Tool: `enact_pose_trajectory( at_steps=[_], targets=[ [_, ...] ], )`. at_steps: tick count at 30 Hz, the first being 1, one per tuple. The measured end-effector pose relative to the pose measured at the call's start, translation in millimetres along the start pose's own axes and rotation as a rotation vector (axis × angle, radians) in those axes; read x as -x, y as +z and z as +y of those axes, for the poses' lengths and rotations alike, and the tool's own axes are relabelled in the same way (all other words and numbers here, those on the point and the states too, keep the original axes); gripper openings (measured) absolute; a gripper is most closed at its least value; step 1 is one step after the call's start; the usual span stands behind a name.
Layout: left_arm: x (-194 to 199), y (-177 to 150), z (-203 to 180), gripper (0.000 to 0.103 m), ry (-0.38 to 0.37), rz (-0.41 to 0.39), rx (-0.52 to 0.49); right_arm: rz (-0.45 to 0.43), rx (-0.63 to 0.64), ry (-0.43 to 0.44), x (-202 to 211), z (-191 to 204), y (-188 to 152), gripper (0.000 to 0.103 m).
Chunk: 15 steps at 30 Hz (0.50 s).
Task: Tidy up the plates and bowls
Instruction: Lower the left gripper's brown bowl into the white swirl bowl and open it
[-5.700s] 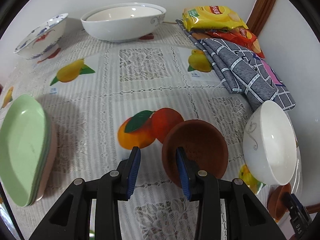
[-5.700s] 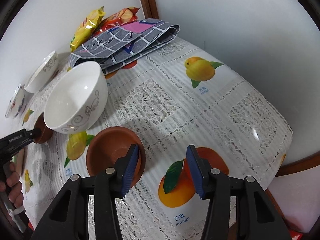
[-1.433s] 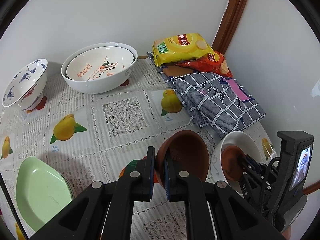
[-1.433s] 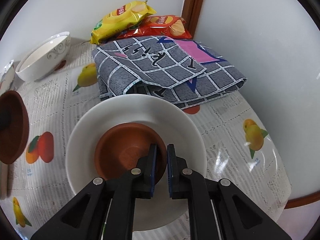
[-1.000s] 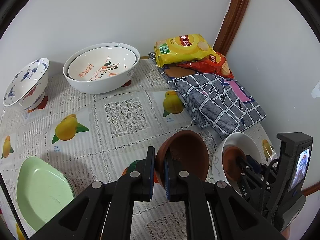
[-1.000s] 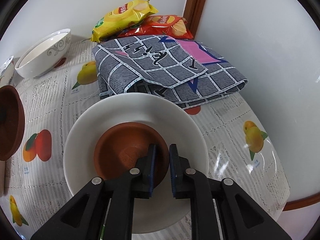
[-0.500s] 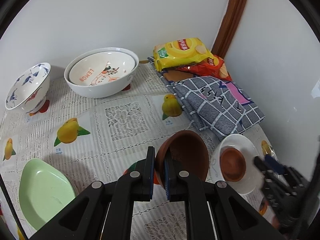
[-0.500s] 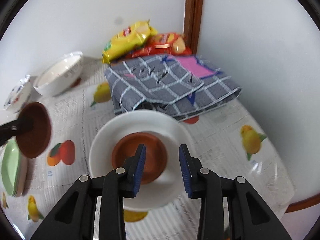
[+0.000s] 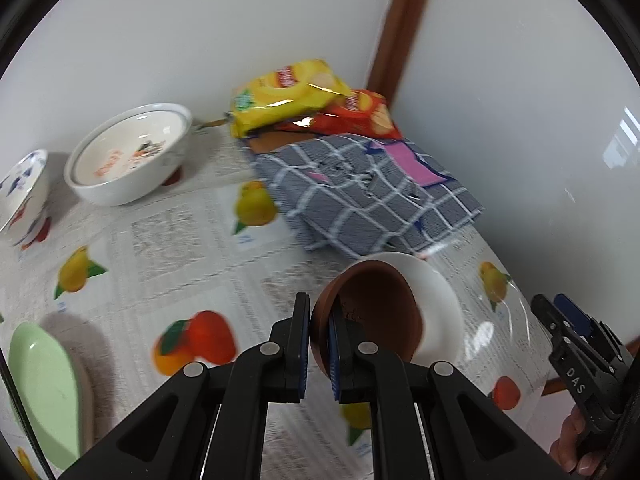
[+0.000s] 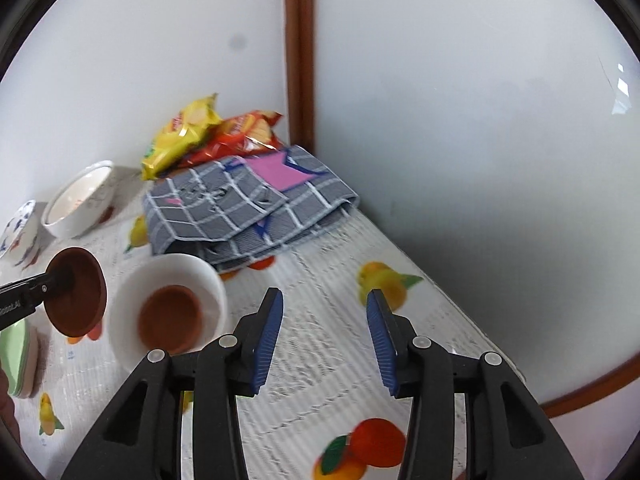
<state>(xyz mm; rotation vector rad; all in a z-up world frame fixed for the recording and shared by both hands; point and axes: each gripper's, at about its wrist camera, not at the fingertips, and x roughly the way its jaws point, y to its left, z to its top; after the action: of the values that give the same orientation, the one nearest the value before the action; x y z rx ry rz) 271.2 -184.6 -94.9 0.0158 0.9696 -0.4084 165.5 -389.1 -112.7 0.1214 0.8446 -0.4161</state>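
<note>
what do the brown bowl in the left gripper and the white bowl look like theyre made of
Brown bowl, held by the left gripper: probably matte plastic or melamine, maybe unglazed clay; dull surface with no highlights and a thin rim.
White bowl: likely glazed ceramic or porcelain; smooth white wall, though motion blur leaves this uncertain.

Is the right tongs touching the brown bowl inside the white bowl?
Apart. Right wrist view: right tongs open over tablecloth, clear gap to brown bowl in white bowl.

White bowl partly hidden behind held brown bowl; tablecloth motion-blurred; blue-patterned bowl cut by edge.
</note>
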Motion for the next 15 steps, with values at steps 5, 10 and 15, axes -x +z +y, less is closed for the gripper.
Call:
enact_pose_trajectory(
  at_steps=[5,10,15],
  targets=[
    [-16.3,0.5,-18.9,0.009,0.005,0.025,-0.018,-0.007,-0.019,0.005,3.5,-8.0,-2.4,0.043],
    [-34.6,-1.1,-24.9,0.009,0.013,0.056,-0.015,-0.003,-0.032,0.01,2.3,-13.5,-2.9,0.043],
    [-47.2,-4.0,-26.6,0.009,0.007,0.073,-0.002,-0.002,-0.032,0.01,1.0,-14.4,-3.3,0.043]
  ],
)
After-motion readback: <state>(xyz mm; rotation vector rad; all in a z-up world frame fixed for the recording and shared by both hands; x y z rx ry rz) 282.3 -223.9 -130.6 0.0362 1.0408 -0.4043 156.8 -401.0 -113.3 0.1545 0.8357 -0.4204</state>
